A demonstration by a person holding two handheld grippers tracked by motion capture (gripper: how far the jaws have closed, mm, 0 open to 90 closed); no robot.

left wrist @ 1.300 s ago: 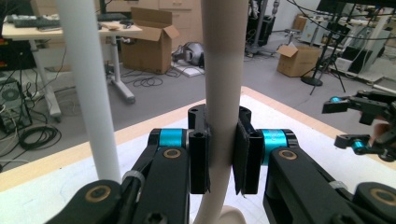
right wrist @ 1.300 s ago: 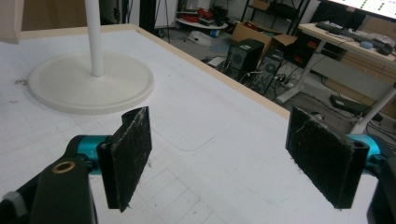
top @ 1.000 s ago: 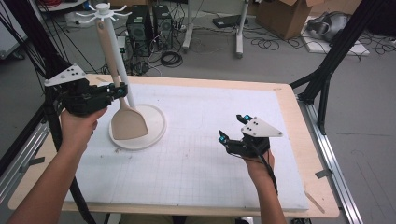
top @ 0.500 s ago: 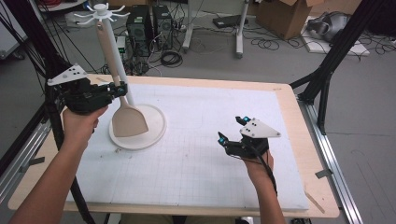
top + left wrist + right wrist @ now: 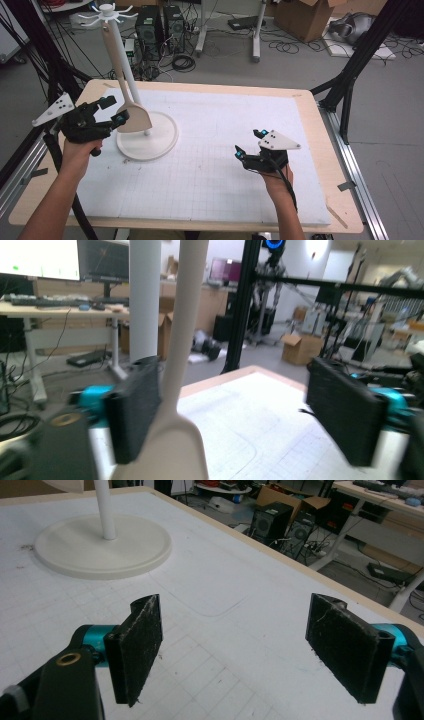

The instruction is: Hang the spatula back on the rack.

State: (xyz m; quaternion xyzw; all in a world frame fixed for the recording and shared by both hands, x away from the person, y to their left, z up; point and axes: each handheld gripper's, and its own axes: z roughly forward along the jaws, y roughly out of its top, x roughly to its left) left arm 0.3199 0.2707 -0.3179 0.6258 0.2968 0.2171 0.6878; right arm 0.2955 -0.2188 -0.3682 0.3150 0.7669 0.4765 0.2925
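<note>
Resting on mat point(image 5: 210, 165), right tool point(image 5: 248, 144) open, left tool point(image 5: 111, 111) w/ jaws wide beside spatula point(image 5: 134, 116)

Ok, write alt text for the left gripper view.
A cream plastic spatula stands upright between the left gripper's two wide-open black jaws, against the left jaw and well clear of the right one. Behind it are a white post, the white gridded table mat and a cluttered lab.

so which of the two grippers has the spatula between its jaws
The left gripper: the spatula sits between its open jaws, against one. The right gripper hovers open over bare mat.
</note>
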